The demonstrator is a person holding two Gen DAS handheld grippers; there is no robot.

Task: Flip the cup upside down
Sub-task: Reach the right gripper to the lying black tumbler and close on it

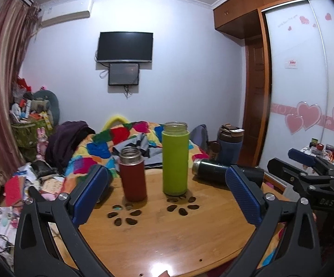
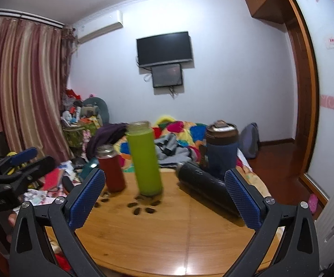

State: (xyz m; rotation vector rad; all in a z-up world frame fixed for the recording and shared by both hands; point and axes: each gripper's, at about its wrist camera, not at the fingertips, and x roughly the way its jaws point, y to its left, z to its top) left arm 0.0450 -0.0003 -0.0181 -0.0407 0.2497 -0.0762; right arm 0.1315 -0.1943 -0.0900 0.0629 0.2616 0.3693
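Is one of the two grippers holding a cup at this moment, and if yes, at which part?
Nothing is held. The left gripper and the right gripper are both open above the table, with no cup between their fingers.

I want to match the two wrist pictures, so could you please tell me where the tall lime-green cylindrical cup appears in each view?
Left wrist: tall lime-green cylindrical cup stands upright right of centre on the round wooden table.
Right wrist: cup left of centre, upright.
Shared landmark: the shorter dark-red cylindrical flask just to its left in both.
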